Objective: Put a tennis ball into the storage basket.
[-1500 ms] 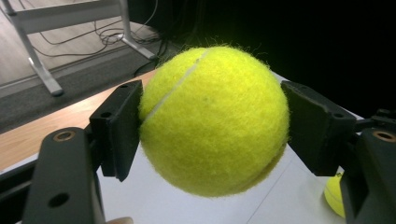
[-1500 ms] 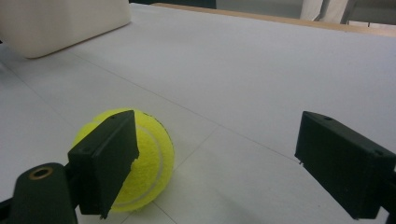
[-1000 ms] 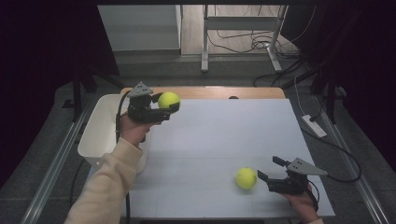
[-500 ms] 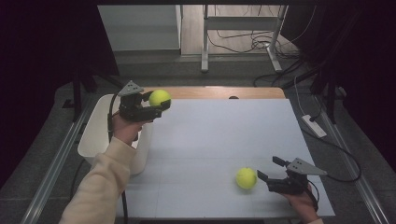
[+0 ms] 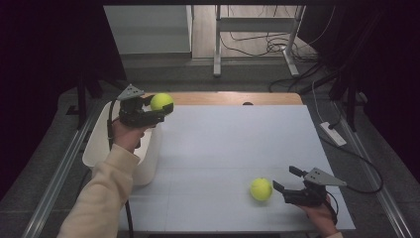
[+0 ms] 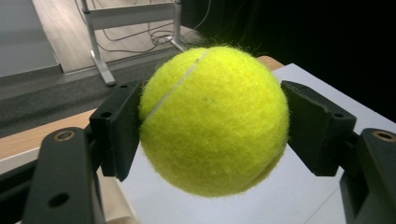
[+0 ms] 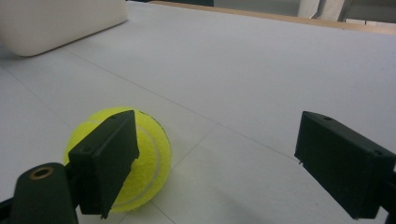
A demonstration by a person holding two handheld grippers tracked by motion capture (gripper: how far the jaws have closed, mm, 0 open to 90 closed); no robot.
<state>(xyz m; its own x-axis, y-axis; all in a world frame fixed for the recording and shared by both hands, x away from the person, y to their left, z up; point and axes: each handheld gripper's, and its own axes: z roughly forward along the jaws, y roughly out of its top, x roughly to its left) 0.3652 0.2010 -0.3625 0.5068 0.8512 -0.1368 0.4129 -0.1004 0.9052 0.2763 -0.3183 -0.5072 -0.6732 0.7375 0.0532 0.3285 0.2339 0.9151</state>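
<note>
We see the white surface (image 5: 233, 148) across the middle of the high view, with a white bin (image 5: 106, 148) at its left edge. In the upper left, the left gripper (image 5: 161, 106) clamps its fingers (image 6: 116, 130) on a tennis ball (image 5: 162, 101) held above the bin's far corner. At lower right, the right gripper (image 5: 285, 181) rests with fingers (image 7: 109, 158) spread open, a second tennis ball (image 5: 261, 189) lying on the surface just beside them.

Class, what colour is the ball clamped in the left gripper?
Bright yellow-green ball with a pale seam; clearest in the left gripper view.
</note>
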